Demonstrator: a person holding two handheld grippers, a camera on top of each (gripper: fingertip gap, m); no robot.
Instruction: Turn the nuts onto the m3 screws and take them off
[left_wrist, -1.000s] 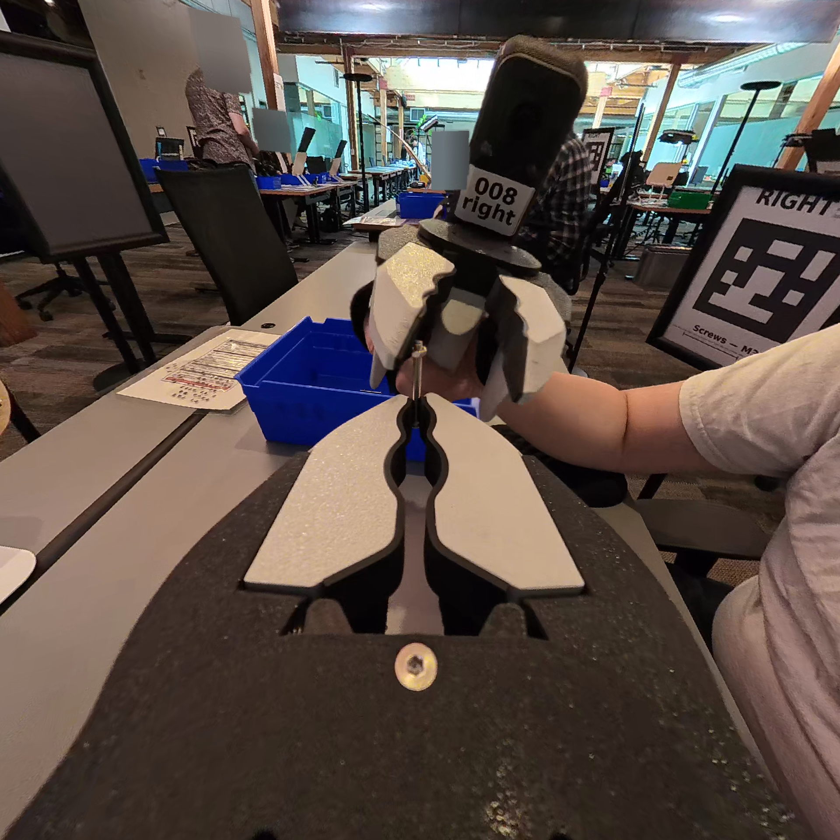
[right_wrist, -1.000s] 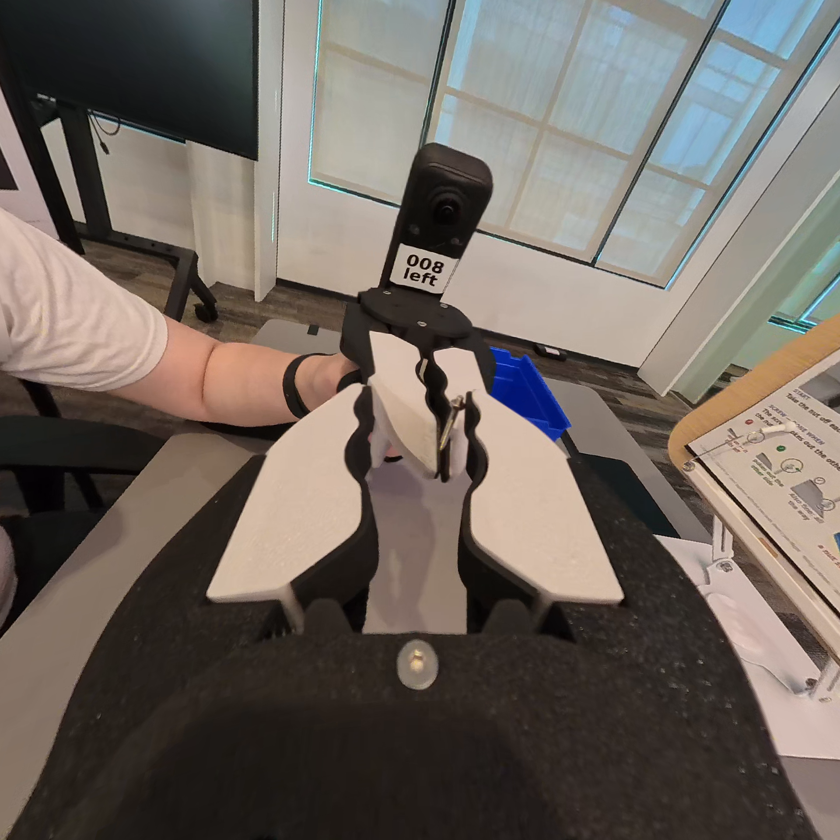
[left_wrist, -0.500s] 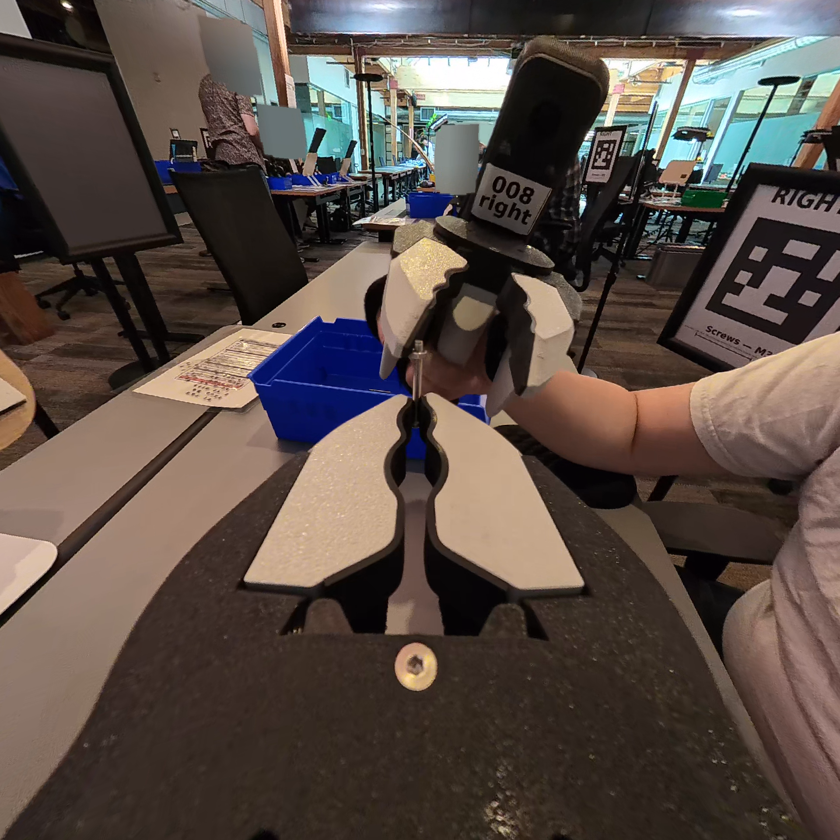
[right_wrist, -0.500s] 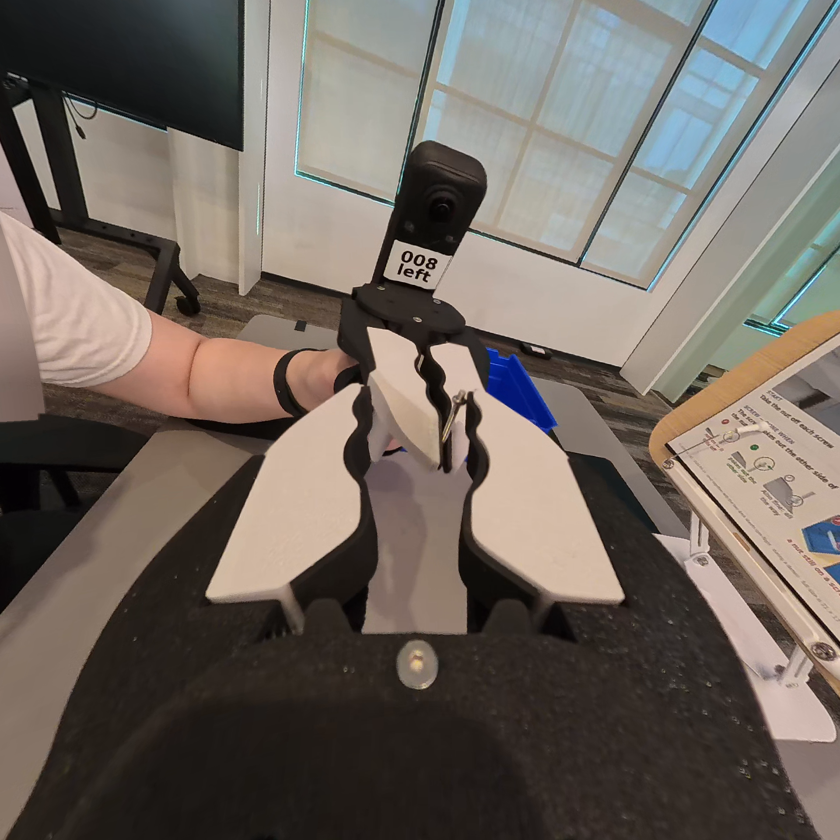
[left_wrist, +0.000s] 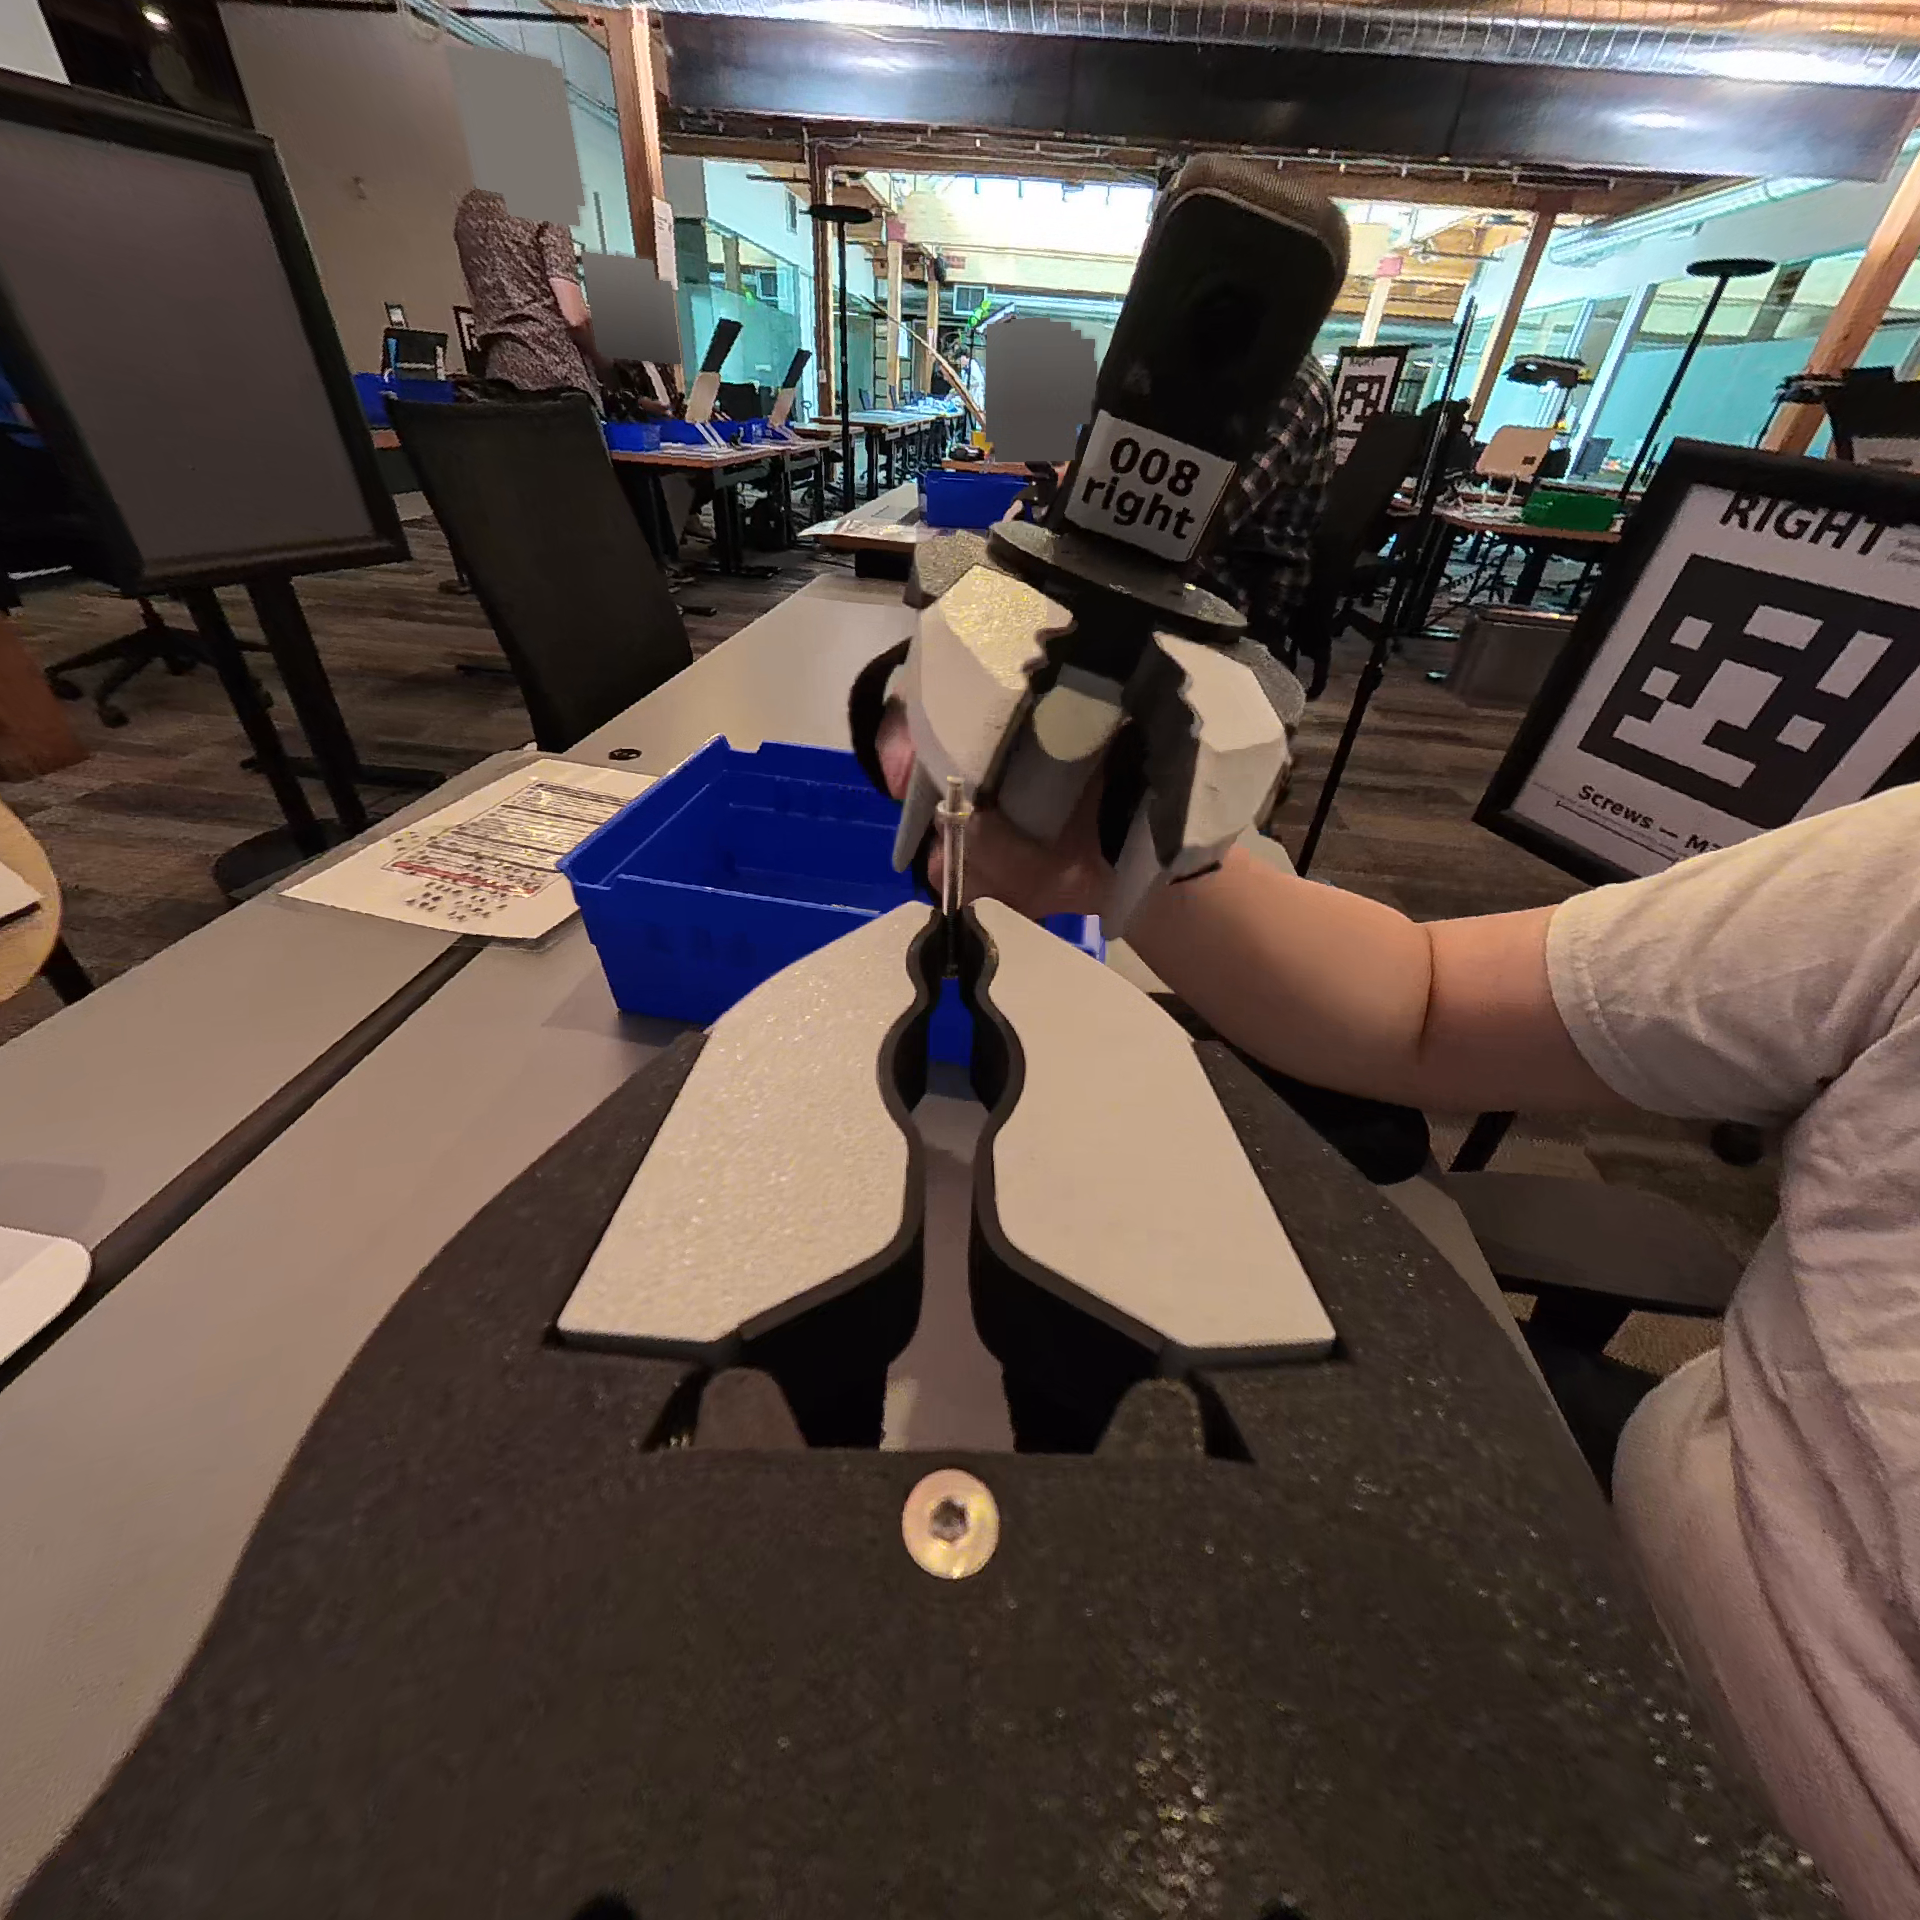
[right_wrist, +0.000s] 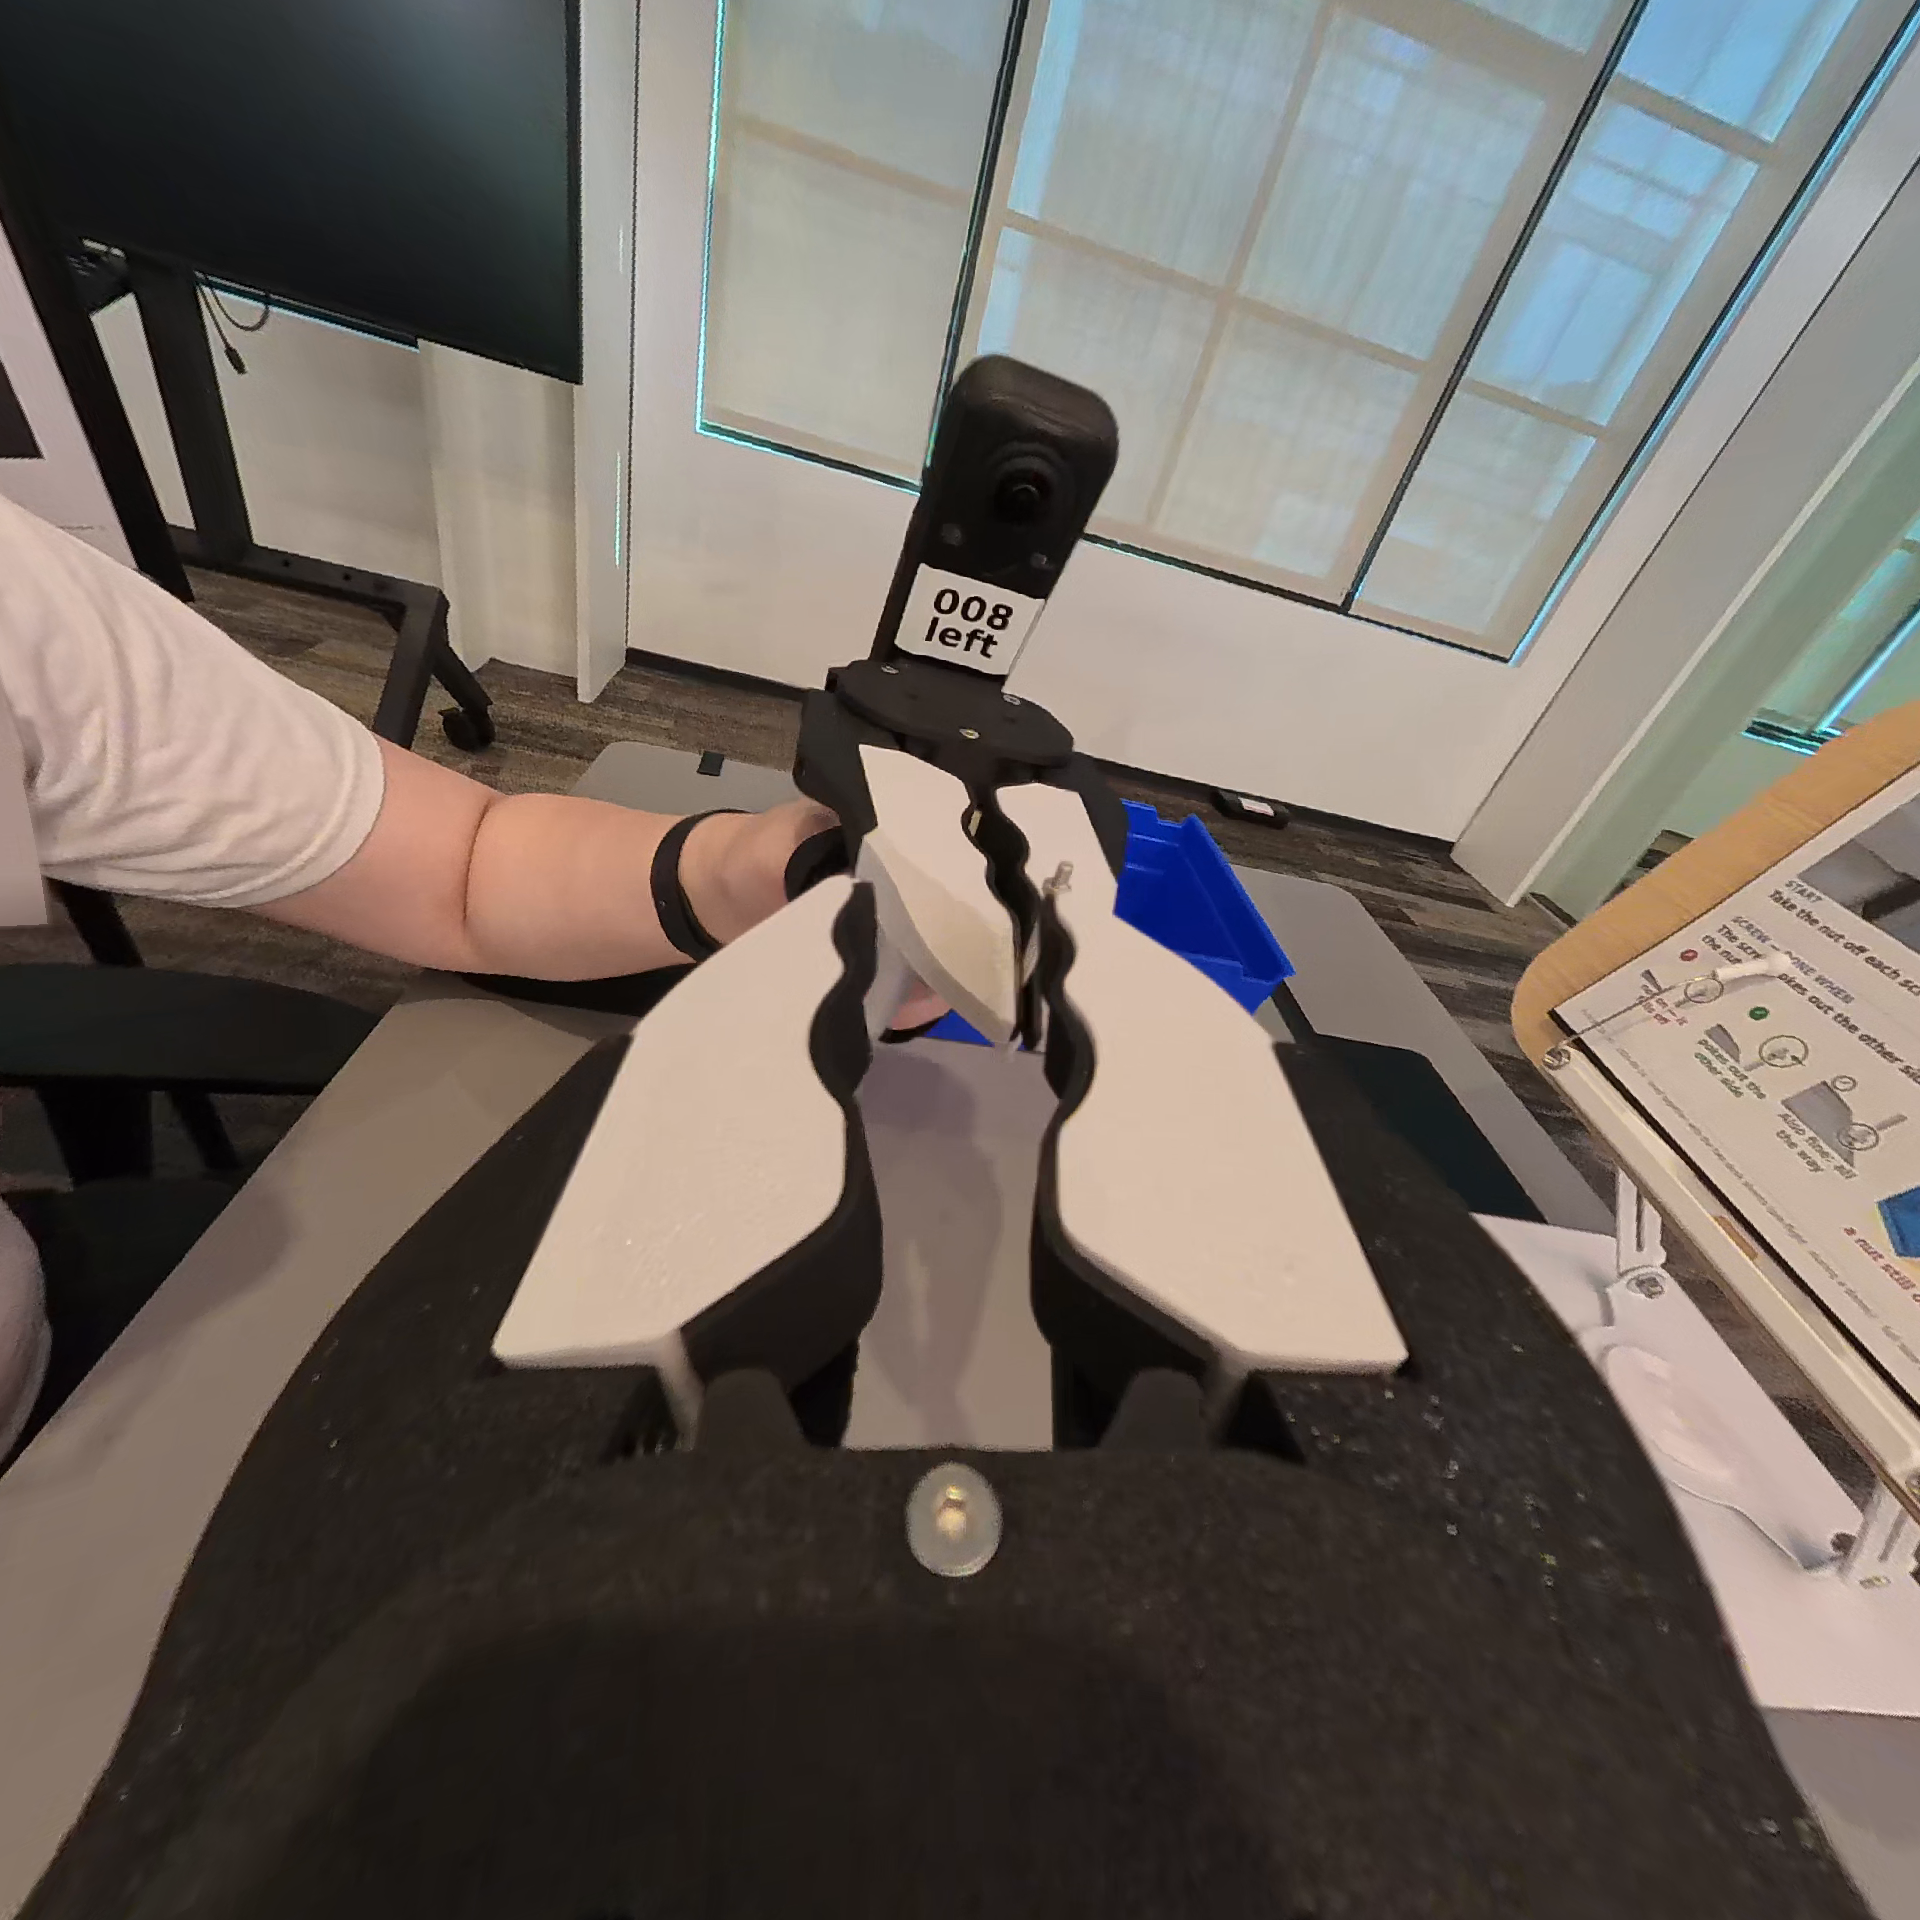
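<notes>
My left gripper (left_wrist: 951, 916) is shut on a thin M3 screw (left_wrist: 951, 862) that stands up from its fingertips. The wider top end of the screw may be its head or a nut; I cannot tell which. My right gripper (right_wrist: 951, 902) is open and faces the left one. In the right wrist view the left gripper (right_wrist: 1010, 1029) pokes in between the right jaws, and the screw (right_wrist: 1047, 914) lies against my right-hand finger. In the left wrist view the right gripper (left_wrist: 1020, 894) sits just behind the screw's top end.
A blue bin (left_wrist: 748, 883) stands on the grey table (left_wrist: 208, 1091) under the grippers, also in the right wrist view (right_wrist: 1195, 914). A printed sheet (left_wrist: 488, 852) lies left of it. An instruction board (right_wrist: 1766, 1039) stands on the right. A framed sign (left_wrist: 1745, 675) and a chair (left_wrist: 540, 561) stand beyond. My two grippers' fingertips are within a few centimetres of each other.
The right gripper's jaws have narrowed a little around the left gripper's tip. The screw's top end now shows above the right-hand finger. The left gripper still holds the screw.
</notes>
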